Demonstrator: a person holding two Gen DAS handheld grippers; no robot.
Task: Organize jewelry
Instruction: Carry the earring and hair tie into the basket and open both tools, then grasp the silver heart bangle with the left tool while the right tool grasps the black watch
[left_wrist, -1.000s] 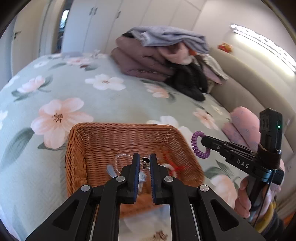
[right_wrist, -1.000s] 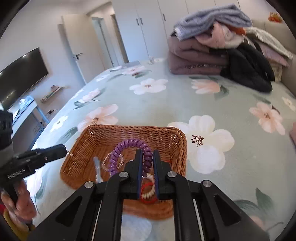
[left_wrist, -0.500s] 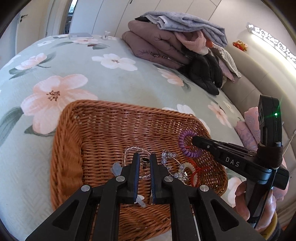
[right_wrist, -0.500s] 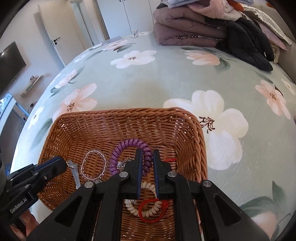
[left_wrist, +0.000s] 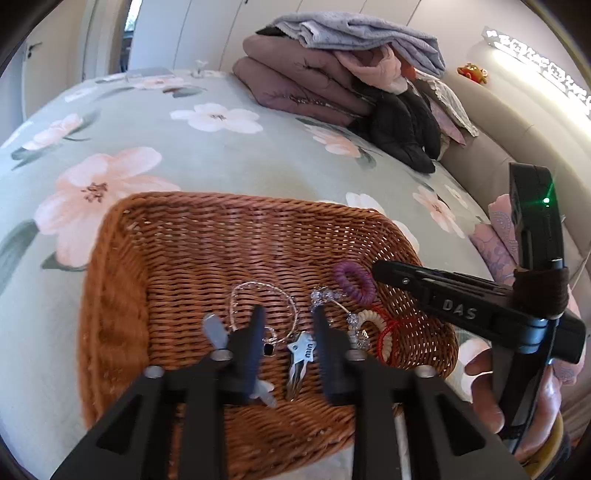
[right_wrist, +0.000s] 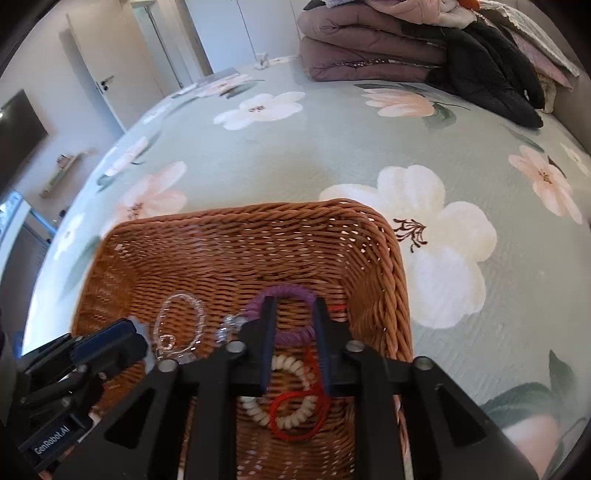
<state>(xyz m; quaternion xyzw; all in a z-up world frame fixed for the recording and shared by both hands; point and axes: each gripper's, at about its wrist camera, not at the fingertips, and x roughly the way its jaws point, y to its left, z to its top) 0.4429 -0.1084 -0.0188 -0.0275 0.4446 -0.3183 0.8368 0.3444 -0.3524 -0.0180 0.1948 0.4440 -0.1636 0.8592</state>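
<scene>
Wicker basket (left_wrist: 122, 266): orange-brown weave. Bedspread (right_wrist: 332, 147): pale green, printed with pink and white flowers and dark green leaves. Spiral hair tie (left_wrist: 354, 282): purple. Second spiral tie (right_wrist: 291, 413): cream. Cord bracelet (right_wrist: 295, 417): red. Star clip (left_wrist: 303, 349): silver. Tongs (left_wrist: 288, 332): black.

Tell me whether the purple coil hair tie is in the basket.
In: the purple coil hair tie lies on the wicker basket floor, beside other jewelry.

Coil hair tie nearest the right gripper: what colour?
Purple hair tie, clearest in the right wrist view, between the right gripper fingers.
</scene>
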